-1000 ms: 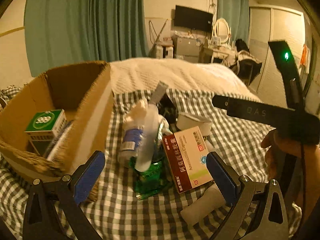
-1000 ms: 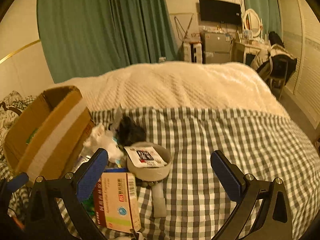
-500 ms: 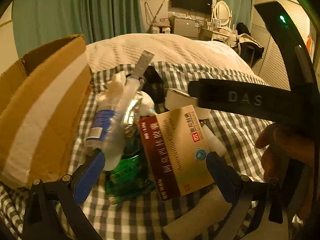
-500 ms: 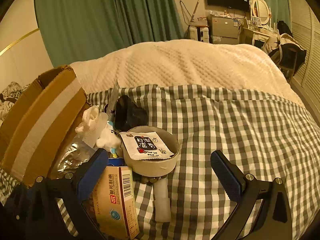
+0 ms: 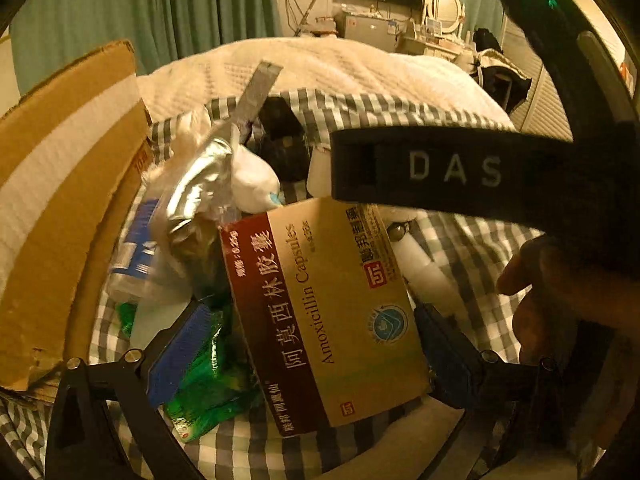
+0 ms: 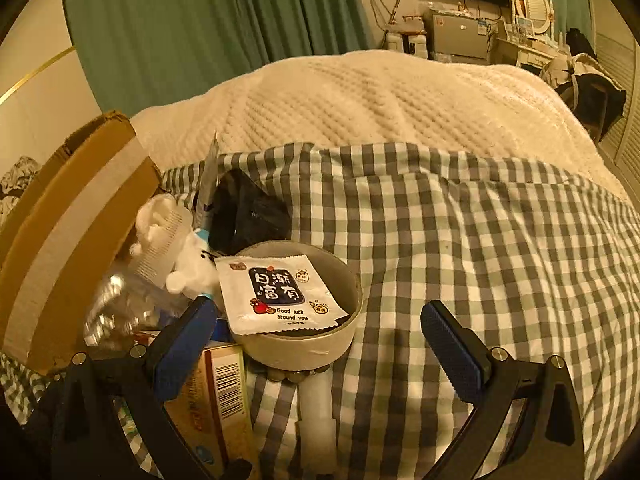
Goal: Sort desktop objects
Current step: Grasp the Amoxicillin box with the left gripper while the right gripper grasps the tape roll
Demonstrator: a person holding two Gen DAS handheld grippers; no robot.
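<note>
Between the closing left gripper jaws (still untouched) lies a maroon-and-tan amoxicillin box; right gripper spread.

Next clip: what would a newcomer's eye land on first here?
The Amoxicillin box, filling the left wrist view between the closing jaws of the left hand-held gripper. Then the round tub with a cartoon sachet inside, on the checked cloth beside the cardboard box.

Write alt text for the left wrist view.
The left tongs straddle an Amoxicillin capsule box, jaws closing but not yet gripping, amid clutter on a checked cloth. A cardboard box stands left; the other gripper's black body crosses upper right.
</note>
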